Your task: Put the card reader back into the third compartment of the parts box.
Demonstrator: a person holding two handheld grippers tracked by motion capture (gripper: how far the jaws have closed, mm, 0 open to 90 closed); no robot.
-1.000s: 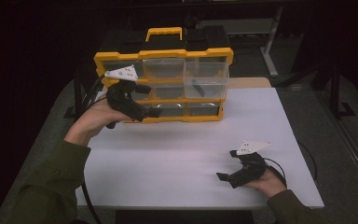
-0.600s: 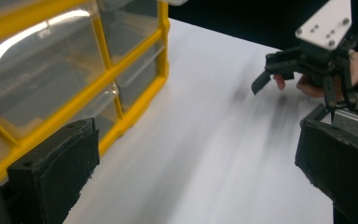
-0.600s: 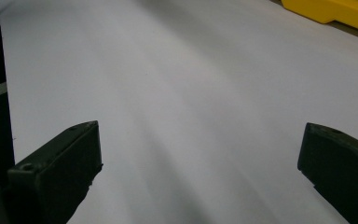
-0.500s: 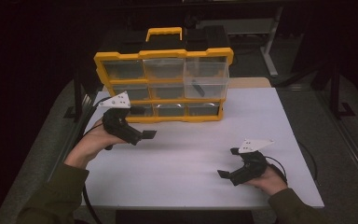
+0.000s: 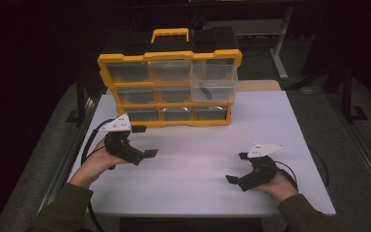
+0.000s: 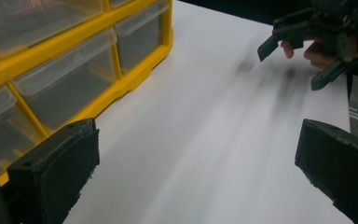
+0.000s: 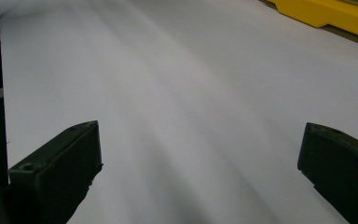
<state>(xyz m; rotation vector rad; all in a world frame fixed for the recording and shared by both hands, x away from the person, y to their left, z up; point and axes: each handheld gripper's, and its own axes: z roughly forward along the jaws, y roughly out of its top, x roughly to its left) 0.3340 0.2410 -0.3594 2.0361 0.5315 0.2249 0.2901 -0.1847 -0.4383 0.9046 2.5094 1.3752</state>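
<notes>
- Standing at the back of the white table (image 5: 198, 159) is a yellow organiser (image 5: 170, 89) with clear drawers and a yellow handle (image 5: 170, 35) on top.
- One drawer (image 5: 216, 88), at the right end of the middle row, looks to be pulled forward; a small dark part (image 5: 204, 90) lies tilted inside it, too small to identify.
- The other drawers sit flush in their frame; I cannot make out their contents.
- The left gripper (image 5: 142, 142) hovers just in front of the organiser's lower left corner, held in the person's left hand (image 5: 96, 164). Its fingers (image 6: 56, 172) are spread wide and hold nothing.
- From the left gripper view, the organiser's bottom drawers (image 6: 65, 88) run along the left side, close to the left finger but not touching it.
- The right gripper (image 5: 237, 169) sits low over the table's front right area, well apart from the organiser, in the right hand (image 5: 280, 183). Its fingers (image 7: 58, 170) are also spread wide with bare table between them.
- In the right gripper view, a strip of the organiser's yellow base (image 7: 326, 16) crosses the top right corner.
- The two grippers are well apart, pointing roughly toward each other across the table.
- A cable (image 5: 89, 147) loops from the left gripper off the table's left edge.
</notes>
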